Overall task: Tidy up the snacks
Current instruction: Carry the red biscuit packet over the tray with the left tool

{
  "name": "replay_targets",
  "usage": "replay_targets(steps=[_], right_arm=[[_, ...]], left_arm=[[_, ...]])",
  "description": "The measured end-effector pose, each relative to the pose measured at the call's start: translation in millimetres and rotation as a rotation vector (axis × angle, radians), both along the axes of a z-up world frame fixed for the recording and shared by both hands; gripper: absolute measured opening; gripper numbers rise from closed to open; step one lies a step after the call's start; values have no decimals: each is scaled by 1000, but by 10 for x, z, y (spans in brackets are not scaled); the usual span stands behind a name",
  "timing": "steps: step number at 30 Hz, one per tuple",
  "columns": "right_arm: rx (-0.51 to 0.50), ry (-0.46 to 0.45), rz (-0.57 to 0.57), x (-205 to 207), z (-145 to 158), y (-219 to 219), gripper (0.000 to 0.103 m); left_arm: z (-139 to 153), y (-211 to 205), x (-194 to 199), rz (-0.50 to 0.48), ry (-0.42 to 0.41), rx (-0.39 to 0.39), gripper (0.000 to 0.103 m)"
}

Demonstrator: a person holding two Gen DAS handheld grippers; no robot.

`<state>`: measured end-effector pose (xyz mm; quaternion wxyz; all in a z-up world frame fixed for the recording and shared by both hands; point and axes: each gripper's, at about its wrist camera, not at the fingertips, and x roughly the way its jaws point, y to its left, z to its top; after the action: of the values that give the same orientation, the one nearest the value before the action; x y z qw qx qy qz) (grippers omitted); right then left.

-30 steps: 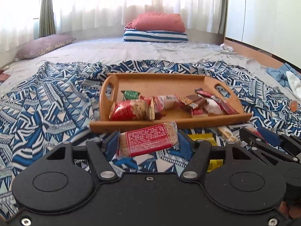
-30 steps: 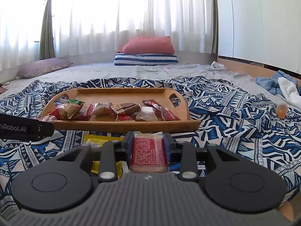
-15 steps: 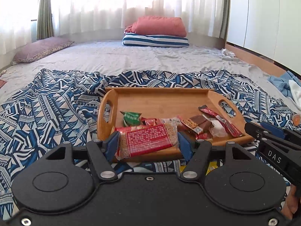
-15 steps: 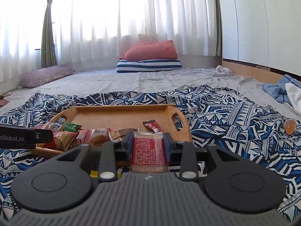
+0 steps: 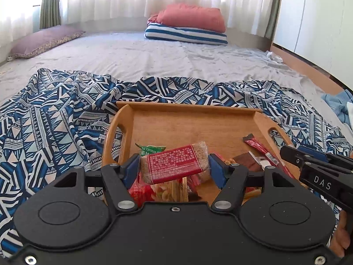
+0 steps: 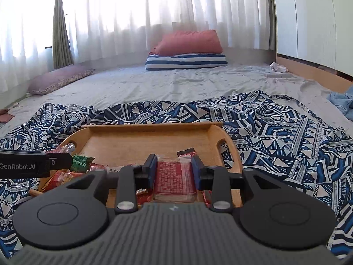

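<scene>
- Left gripper [image 5: 175, 165] clamps a red-labelled cracker pack [image 5: 175, 163] crosswise (jaws half spread) over the wooden tray's [image 5: 194, 110] near edge.
- Right gripper [image 6: 174, 169] pinches another red cracker pack [image 6: 174, 181] lengthwise, jaws narrow, over the tray's near right corner.

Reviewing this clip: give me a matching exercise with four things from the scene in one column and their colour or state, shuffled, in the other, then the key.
Things:
1. left gripper
2. right gripper
3. top pillow
4. wooden tray

States:
A. lies on a striped pillow
B. grips a red bar pack end to end, crosswise
C. sits on the patterned cloth
D. grips a red bar pack by its long sides

Pairs: 1-B, 2-D, 3-A, 4-C
</scene>
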<state>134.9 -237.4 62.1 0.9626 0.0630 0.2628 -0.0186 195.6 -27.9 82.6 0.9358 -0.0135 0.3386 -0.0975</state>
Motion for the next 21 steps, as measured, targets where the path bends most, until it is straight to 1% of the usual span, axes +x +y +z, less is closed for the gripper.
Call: replay_targets(steps=[4,8,11,15,21], right_arm=[[50,49,9,293,17,-86,38],[59,69,10,570,38,-111,38],[88,81,14,751,22,-137,38],[122,107,30,957,-48,-145,38],[112,147,61,1172,-207,-43,39]], left_arm=[[-33,-9,278,15,24,11,64],[-81,-31,527,25,57,2,64],[-123,-68,674,20,63,4,64],[-216,-138,836,11,78,0,64],[-358,-230,997,-7,94,-19,64]])
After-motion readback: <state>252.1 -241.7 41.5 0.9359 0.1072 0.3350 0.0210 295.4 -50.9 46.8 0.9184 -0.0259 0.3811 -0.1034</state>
